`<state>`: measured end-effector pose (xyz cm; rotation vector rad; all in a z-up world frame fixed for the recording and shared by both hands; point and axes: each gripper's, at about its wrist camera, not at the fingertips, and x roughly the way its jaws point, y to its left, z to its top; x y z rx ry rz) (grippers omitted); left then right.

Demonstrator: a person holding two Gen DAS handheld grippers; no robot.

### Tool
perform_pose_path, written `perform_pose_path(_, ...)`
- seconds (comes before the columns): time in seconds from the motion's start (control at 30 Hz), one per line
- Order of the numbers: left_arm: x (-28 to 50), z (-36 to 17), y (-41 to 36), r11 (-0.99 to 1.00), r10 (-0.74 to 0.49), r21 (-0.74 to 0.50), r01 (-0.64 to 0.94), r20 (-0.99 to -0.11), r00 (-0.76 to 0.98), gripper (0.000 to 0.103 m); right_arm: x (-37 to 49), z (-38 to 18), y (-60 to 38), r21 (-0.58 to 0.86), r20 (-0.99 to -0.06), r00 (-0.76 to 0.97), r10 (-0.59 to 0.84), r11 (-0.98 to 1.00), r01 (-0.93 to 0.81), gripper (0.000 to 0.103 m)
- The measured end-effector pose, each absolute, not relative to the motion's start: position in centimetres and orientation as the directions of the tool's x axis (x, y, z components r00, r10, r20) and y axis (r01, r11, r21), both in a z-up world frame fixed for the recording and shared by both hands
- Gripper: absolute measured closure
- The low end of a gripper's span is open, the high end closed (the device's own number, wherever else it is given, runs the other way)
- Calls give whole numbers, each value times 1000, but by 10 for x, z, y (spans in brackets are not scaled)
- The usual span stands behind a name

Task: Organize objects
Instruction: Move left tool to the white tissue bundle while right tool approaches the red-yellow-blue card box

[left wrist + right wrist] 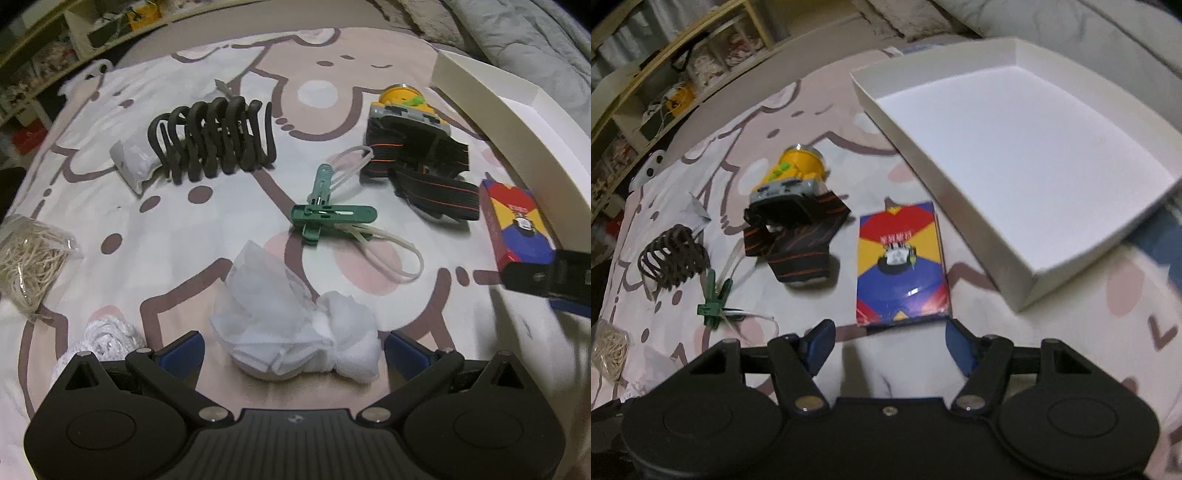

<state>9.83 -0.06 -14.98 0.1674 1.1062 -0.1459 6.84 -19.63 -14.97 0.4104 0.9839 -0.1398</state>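
Since the card box [903, 264] lies flat on the sheet [701, 184] just ahead of the right gripper [886, 345], its long axis running straight away along the fingers' line, the jaws bracket its narrow width and are closing with nothing pressed between them yet. White tray [1027, 147], bare inside, sits just beyond and to the right of the box, so the right hand is the nearer one for both. Left gripper [293, 354] hangs apart over the white mesh wad [291, 325], which lies between its pads untouched, well left of the box
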Motion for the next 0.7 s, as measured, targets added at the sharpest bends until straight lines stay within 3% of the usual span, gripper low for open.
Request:
perform_pose_path(0.23,100,-138,12,986,-89,-16,167,-895,437,8,76,-161,-192,249,-822,569,15,908,336,35)
perform_pose_path(0.43,98,-136,5,974,-103,-2,226,-892,439,18,80,-165,-186,210,-820,573,-9,926,314,34)
perform_pose_path(0.53,98,-137,4,973,-89,17,231,-895,437,24,80,-164,-189,197,-823,567,-26,924,328,49)
perform_pose_path(0.7,98,-134,4,974,-96,6,226,-894,437,30,79,-163,-189,177,-822,568,-35,933,314,57)
